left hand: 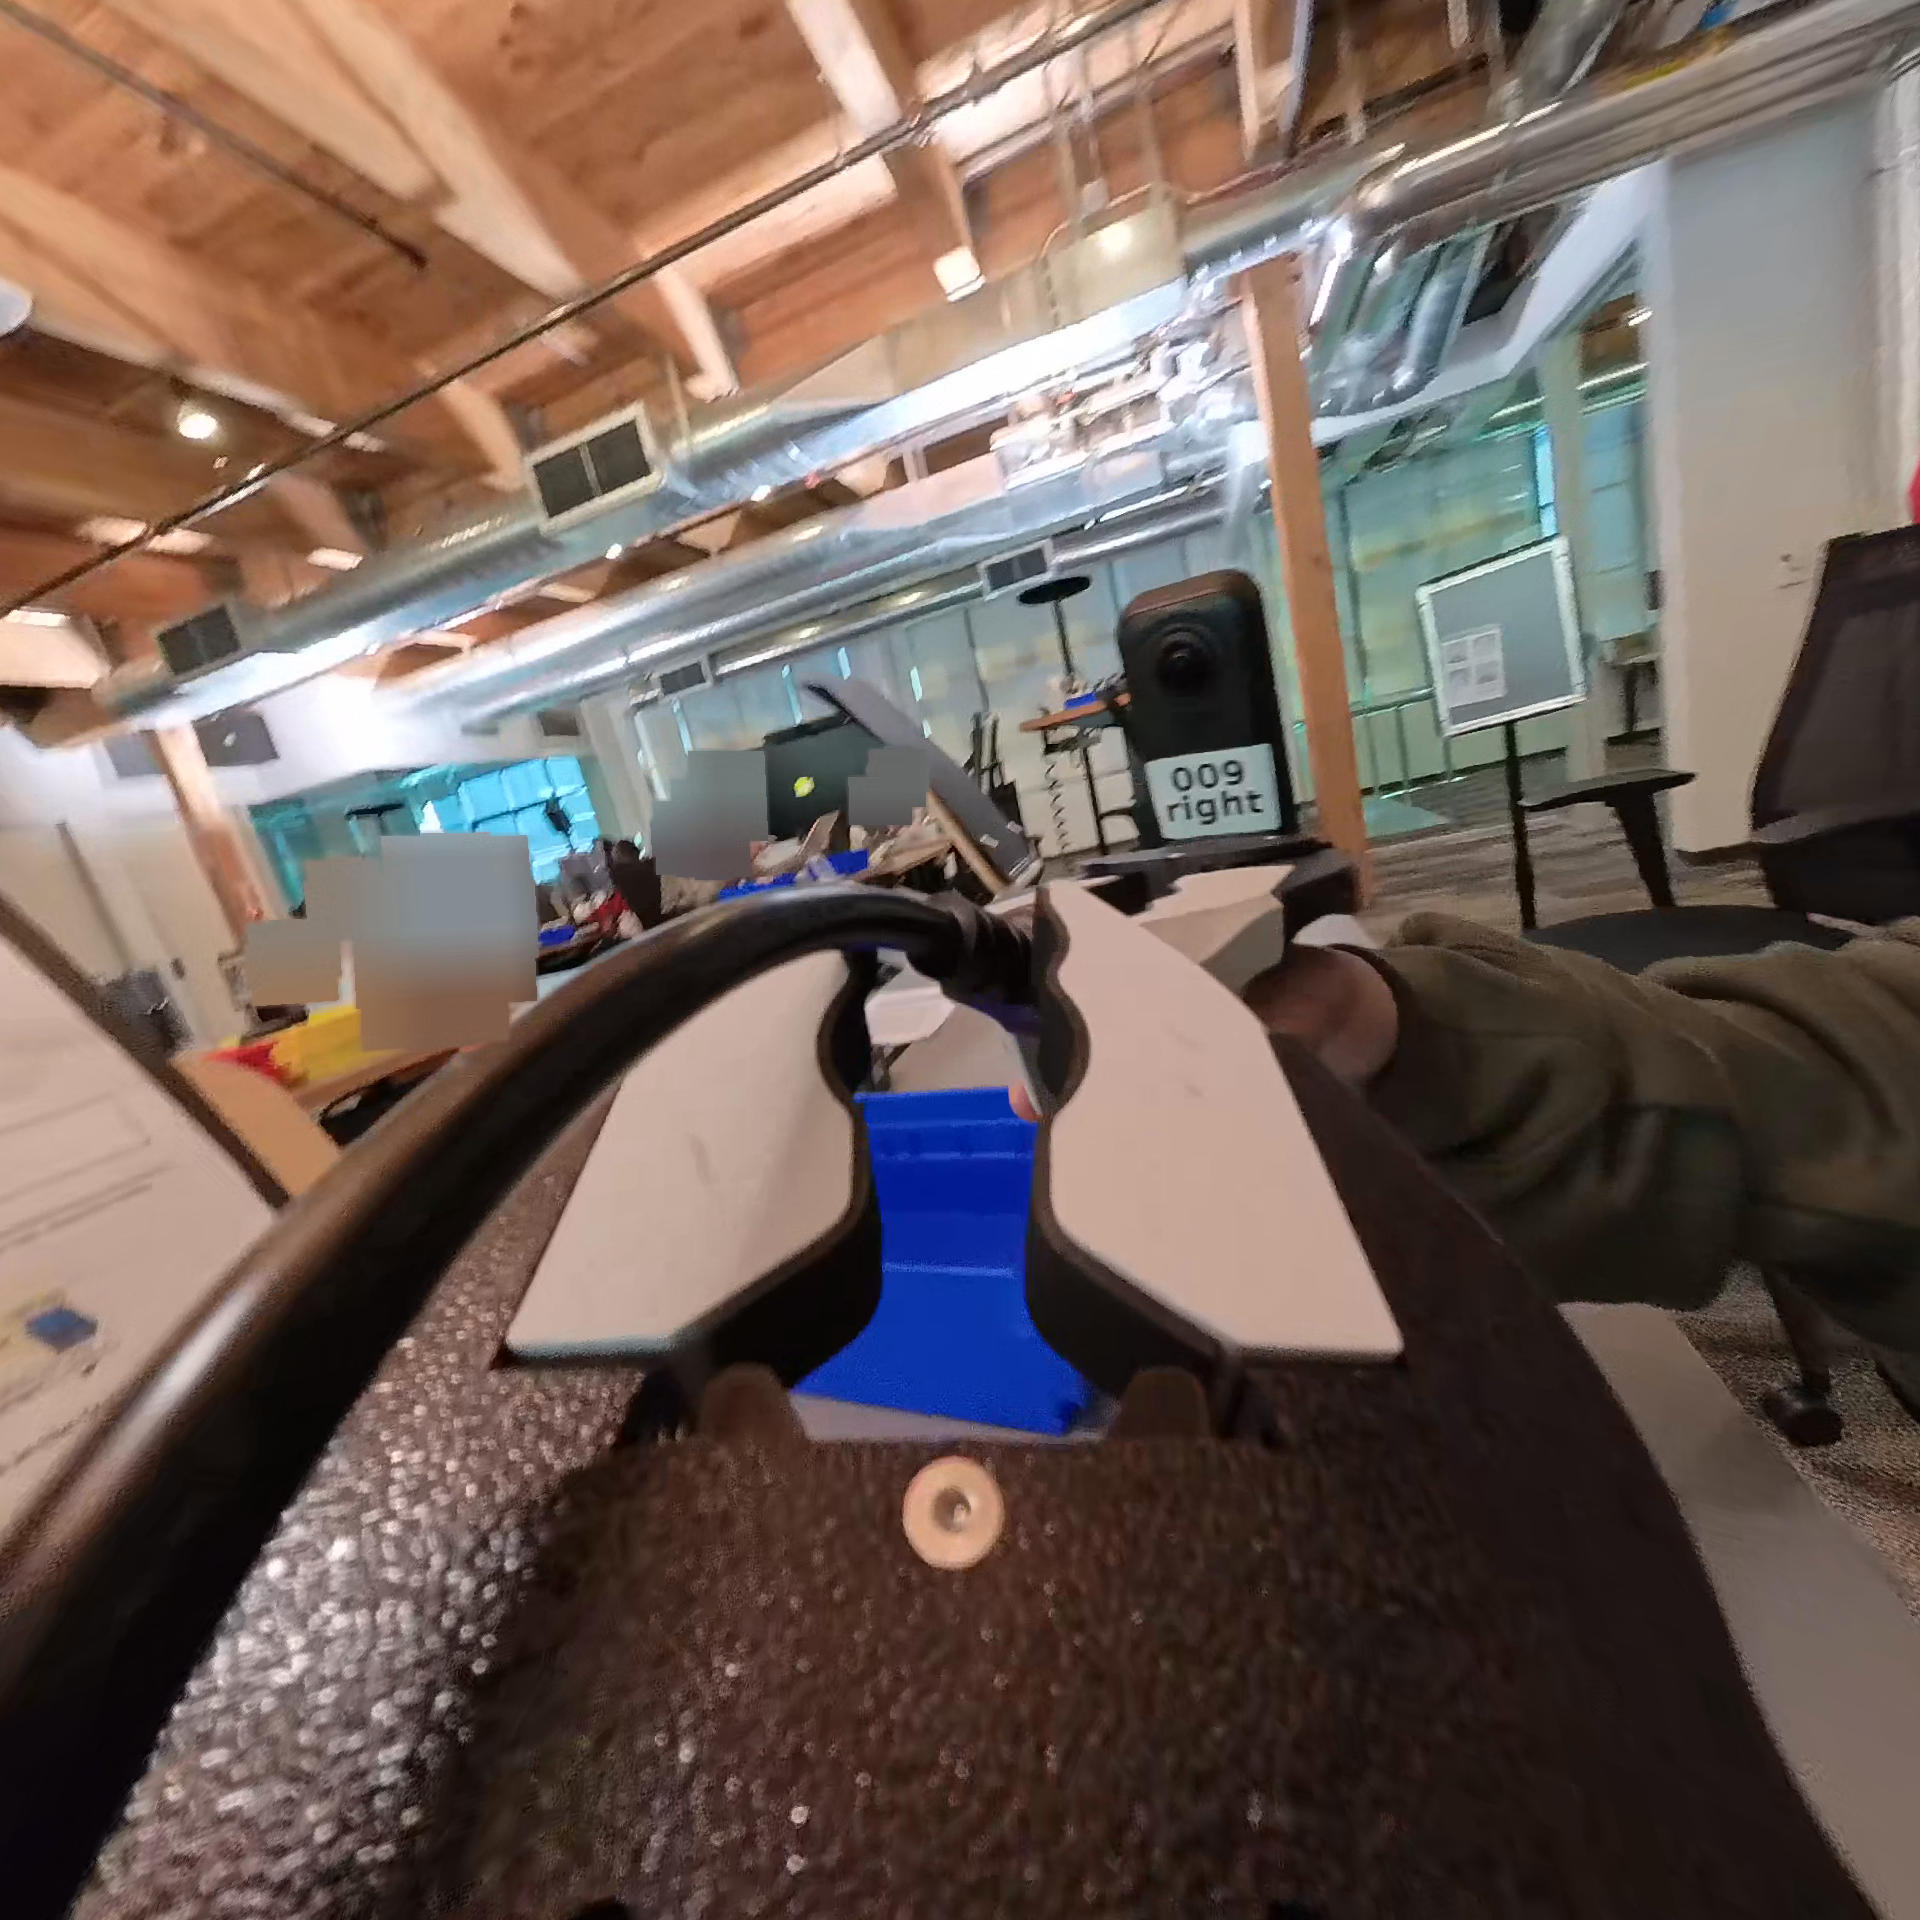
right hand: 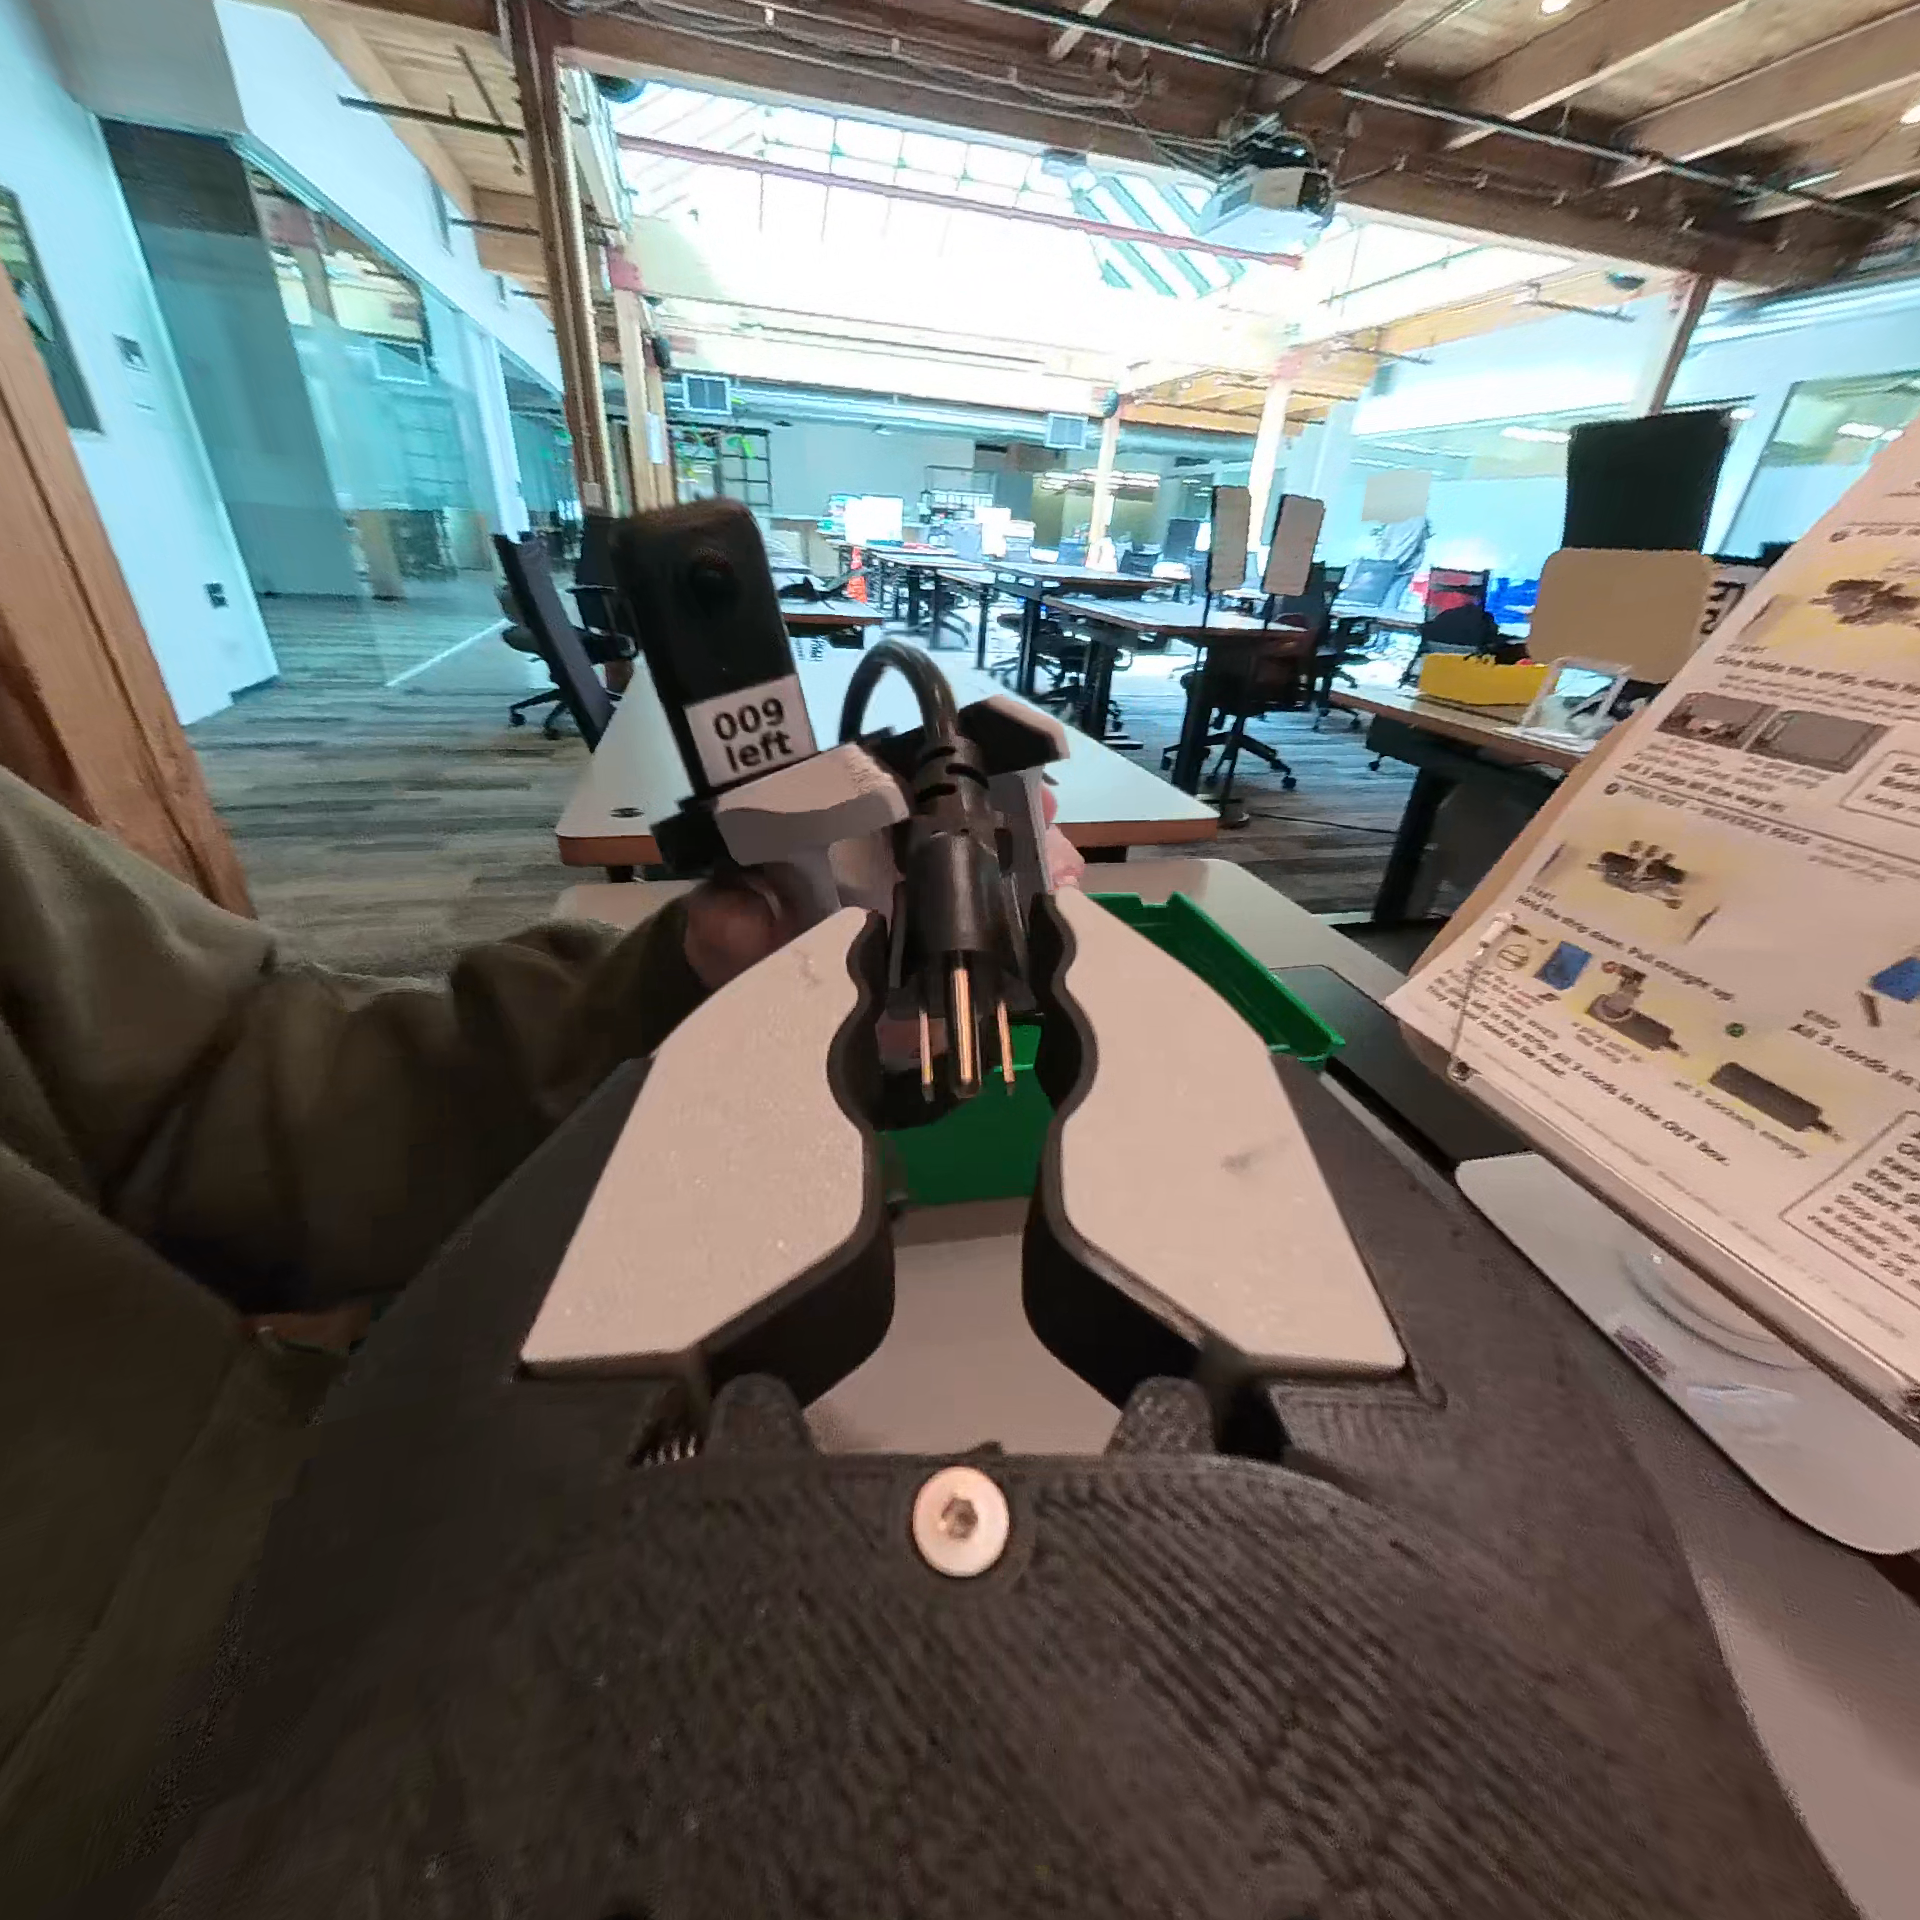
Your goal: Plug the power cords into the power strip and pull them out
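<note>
Right wrist view: green bin [right hand: 1216, 971] behind plug [right hand: 951, 883].

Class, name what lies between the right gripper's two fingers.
The black plug lies there, prongs pointing at the camera, held by the left gripper. The right wrist view shows this, with the green bin behind.

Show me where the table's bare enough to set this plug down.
Bare white tabletop lies between the green bin and the base of the right gripper. Rightward, the instruction sheet and its stand crowd it. The bin's visible floor looks empty.
</note>
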`<state>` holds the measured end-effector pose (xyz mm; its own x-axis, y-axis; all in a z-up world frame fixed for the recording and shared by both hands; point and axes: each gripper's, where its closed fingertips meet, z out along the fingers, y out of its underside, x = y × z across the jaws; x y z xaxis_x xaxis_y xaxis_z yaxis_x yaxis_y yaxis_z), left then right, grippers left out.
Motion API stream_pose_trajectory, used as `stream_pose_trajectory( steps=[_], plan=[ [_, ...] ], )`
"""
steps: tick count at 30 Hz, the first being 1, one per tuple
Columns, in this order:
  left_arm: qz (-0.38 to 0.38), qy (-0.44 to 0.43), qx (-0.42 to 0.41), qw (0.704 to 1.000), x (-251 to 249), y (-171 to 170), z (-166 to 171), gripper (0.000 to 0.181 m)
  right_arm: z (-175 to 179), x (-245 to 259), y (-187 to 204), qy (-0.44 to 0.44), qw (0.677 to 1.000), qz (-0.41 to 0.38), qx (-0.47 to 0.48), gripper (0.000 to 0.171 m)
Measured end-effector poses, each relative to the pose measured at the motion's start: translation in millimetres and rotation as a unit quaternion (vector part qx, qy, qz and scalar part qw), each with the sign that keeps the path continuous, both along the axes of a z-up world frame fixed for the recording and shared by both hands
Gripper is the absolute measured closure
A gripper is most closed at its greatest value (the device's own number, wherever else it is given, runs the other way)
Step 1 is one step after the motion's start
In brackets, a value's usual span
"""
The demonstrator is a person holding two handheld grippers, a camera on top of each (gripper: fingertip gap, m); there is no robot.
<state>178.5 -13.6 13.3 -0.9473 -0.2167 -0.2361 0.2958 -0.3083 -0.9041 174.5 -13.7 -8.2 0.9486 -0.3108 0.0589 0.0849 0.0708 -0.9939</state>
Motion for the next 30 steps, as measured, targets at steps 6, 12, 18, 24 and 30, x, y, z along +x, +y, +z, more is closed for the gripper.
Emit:
stream_pose_trajectory(
  steps=[6, 12, 18, 24, 30],
  plan=[
    [-0.106, -0.008, 0.042, 0.993, -18.9, -3.3, -4.4, 0.137, 11.0, -8.0, -9.7, 0.031, 0.998, 0.052, 0.017, 0.144],
    [-0.096, 0.006, 0.105, 0.99, -13.1, -16.5, -12.4, 0.15, 10.1, -12.6, -13.0, 0.047, 0.994, 0.079, 0.051, 0.144],
    [-0.11, 0.039, 0.158, 0.981, -17.9, -21.9, -29.4, 0.154, -6.0, -15.6, -13.5, 0.066, 0.991, 0.101, 0.055, 0.144],
    [-0.075, 0.057, 0.225, 0.97, -18.5, -22.6, -43.2, 0.154, -21.6, -16.6, -14.5, 0.039, 0.993, 0.105, 0.029, 0.144],
    [-0.064, 0.095, 0.275, 0.955, -20.5, -20.1, -61.2, 0.156, -42.4, -18.2, -10.9, 0.037, 0.992, 0.123, -0.007, 0.144]
  ],
)
